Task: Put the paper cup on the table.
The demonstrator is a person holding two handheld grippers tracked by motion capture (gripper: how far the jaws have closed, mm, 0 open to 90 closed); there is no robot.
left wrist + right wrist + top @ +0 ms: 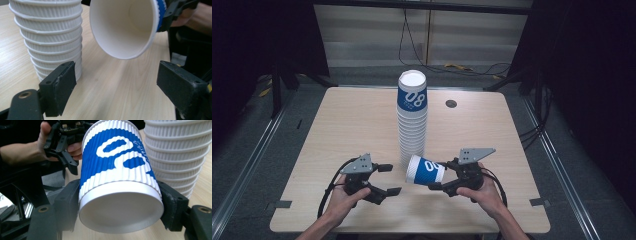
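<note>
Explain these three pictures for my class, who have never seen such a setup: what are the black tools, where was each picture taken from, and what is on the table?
A person sits at a wooden table and holds a hand-operated tool with two black jaws in each hand. There is no robot arm.

The high view looks down from above the person. Each of the other two pictures comes from a small camera riding on one tool, looking along its jaws.

On the table stands a tall stack of paper cups, white and ribbed, the top one with a blue band.

The right gripper is shut on a single blue-and-white cup, gripped near its base and held sideways, with its open mouth facing the other tool.

The left gripper is open and holds nothing; in its view the cup's mouth sits ahead of its jaws.
</note>
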